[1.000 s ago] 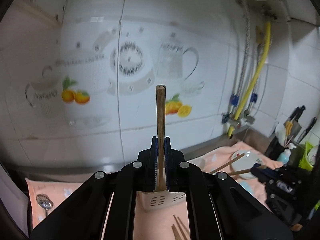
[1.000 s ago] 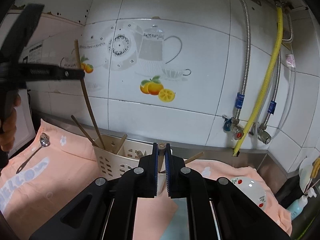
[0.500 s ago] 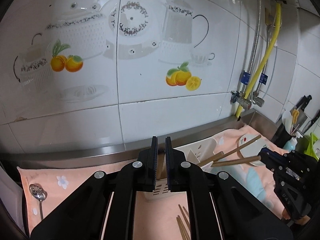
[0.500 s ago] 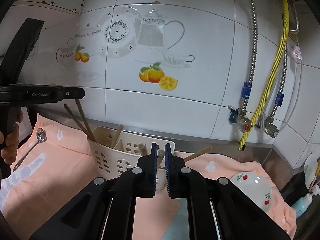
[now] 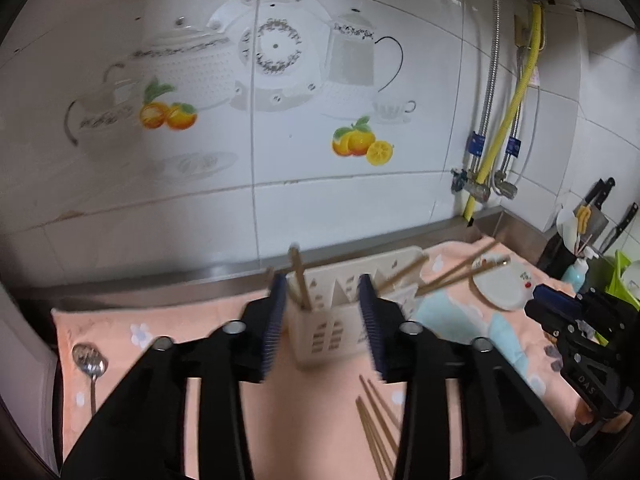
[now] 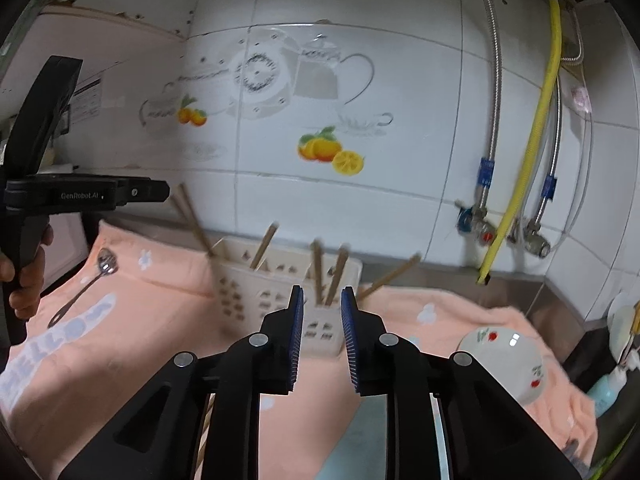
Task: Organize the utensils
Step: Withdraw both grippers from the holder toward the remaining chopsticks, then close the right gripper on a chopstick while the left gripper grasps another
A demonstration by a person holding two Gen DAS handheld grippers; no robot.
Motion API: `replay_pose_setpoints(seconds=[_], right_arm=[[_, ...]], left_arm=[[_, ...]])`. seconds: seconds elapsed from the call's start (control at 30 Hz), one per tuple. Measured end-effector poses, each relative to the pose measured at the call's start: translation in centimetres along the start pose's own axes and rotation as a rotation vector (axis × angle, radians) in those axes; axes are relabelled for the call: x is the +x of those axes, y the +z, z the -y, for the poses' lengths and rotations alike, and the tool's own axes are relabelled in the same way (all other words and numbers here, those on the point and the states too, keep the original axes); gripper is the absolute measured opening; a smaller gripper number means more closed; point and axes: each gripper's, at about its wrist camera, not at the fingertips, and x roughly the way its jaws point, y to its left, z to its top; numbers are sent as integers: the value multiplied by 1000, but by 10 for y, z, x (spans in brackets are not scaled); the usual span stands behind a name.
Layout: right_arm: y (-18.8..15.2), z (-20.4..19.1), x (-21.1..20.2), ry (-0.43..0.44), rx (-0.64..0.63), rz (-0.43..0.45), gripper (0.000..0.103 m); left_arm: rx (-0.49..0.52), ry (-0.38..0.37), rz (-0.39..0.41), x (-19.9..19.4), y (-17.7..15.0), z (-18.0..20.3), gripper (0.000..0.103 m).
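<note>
Both claws opening, nothing between pads: left claw (image 5: pixel 323 322) wide, right claw (image 6: pixel 321 334) narrower. Chopsticks (image 6: pixel 328 276) stand in white caddy (image 5: pixel 320 334) on bench. Lift clear before fetching loose chopsticks (image 5: pixel 374 428), spoon (image 5: pixel 90 362).

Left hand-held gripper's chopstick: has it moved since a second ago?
Yes. It has gone down: the chopstick no longer rises across the fruit wall tiles and now stands in the white utensil caddy, between the opening left hand-held gripper jaws.
</note>
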Motion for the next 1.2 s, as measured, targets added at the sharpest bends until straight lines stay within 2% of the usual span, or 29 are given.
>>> replay_pose_setpoints(seconds=[0.17, 0.63, 0.93, 1.2], right_arm=[[-29, -13, -14, 60, 14, -41, 21], [-110, -45, -26, 126, 50, -182, 21], [-151, -67, -15, 172, 79, -285, 21], [-166, -81, -2, 197, 89, -339, 19]], left_arm=[[-8, -8, -22, -18, -30, -1, 41], [-81, 0, -118, -36, -118, -13, 41], [-115, 3, -175, -37, -154, -14, 41], [-117, -6, -211, -40, -175, -6, 41]])
